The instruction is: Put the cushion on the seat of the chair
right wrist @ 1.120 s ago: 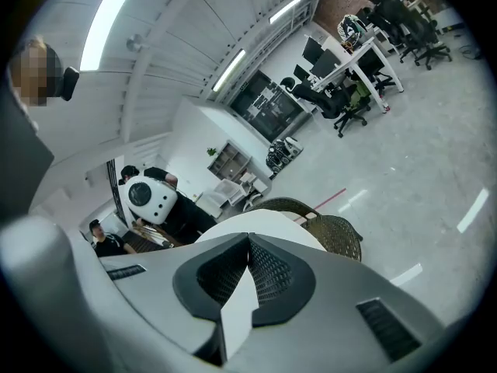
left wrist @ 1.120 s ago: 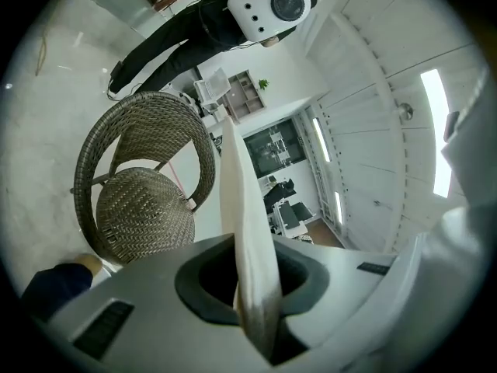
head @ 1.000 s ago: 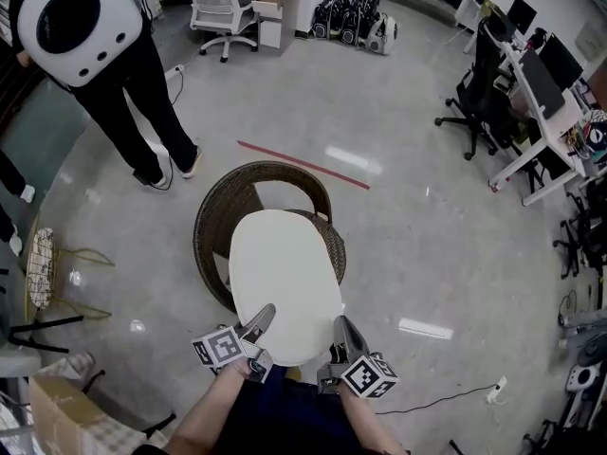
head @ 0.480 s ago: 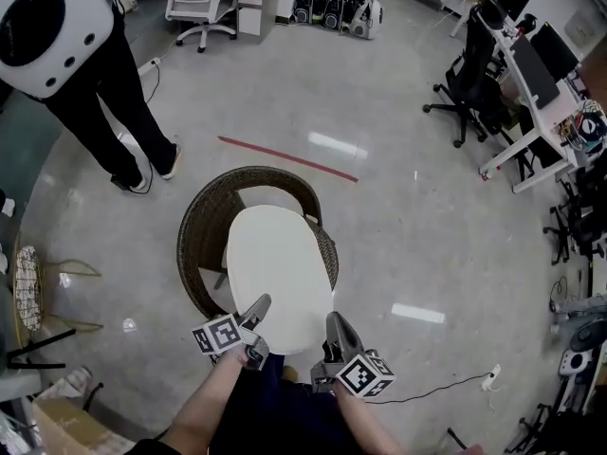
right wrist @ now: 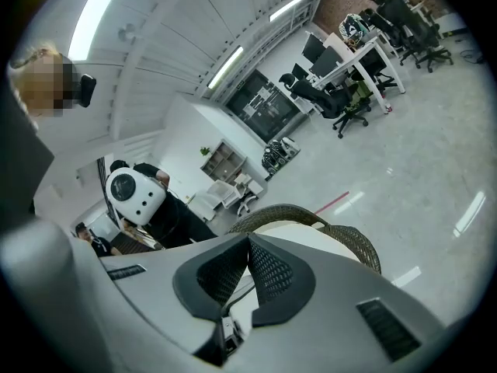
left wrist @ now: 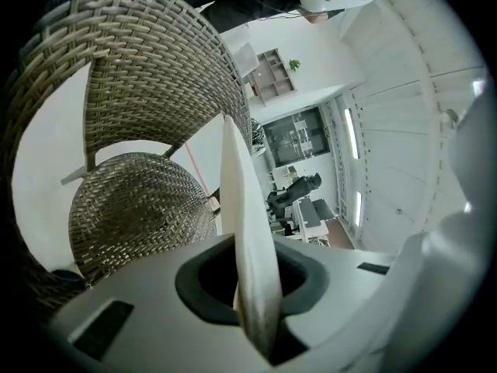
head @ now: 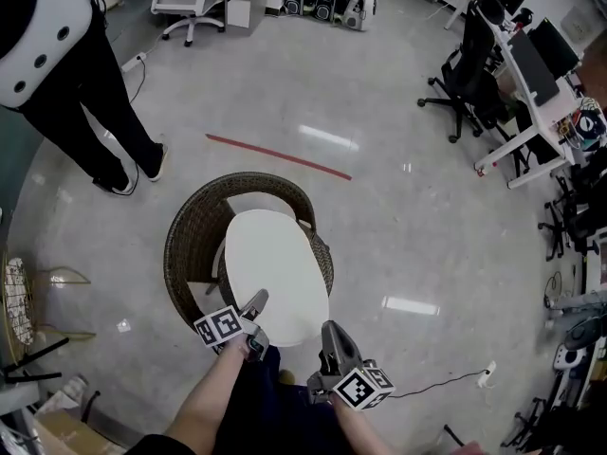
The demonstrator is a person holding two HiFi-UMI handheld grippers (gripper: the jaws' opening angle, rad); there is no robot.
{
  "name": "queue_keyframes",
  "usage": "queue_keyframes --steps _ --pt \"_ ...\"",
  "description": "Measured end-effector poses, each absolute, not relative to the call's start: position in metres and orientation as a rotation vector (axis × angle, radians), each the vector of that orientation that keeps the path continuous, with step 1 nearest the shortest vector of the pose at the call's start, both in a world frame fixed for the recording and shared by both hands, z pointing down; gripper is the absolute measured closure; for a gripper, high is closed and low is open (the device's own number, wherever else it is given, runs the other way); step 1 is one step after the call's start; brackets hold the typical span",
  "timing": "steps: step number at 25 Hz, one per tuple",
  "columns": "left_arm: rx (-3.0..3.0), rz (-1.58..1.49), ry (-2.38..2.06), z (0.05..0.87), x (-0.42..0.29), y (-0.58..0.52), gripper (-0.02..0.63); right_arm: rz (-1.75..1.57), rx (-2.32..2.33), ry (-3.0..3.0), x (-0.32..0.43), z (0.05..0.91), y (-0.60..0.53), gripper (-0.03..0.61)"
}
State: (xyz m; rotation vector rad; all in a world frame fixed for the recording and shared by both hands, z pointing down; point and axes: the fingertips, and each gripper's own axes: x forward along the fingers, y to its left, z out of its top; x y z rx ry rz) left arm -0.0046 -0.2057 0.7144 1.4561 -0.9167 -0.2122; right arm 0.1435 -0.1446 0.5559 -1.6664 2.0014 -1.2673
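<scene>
A white oval cushion lies tilted over the seat of a round brown wicker chair. My left gripper is shut on the cushion's near edge. In the left gripper view the cushion stands edge-on between the jaws of that gripper, with the wicker chair's back behind it. My right gripper sits just off the cushion's near right edge. In the right gripper view its pads meet with nothing between them. The cushion and the chair's rim lie beyond.
A person in black with a white rounded backpack stands at the upper left. A red tape line crosses the floor behind the chair. Office chairs and desks line the right side. A cable lies at the lower right.
My left gripper has come down with the cushion, which now sits lower over the chair's seat. My right gripper has shifted a little sideways at the cushion's near edge.
</scene>
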Motion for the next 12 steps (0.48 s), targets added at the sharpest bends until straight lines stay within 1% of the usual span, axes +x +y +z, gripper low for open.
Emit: queue_keyframes --steps 6,12 --pt "1.377 -0.198 -0.943 0.760 0.007 -0.223 0.546 -1.295 -1.683 1.997 0.149 0.563 -0.144 0.553" --pt "1.353 -0.217 -0.937 0.781 0.010 -0.235 0.546 -1.311 -1.694 2.007 0.152 0.564 -0.144 0.553"
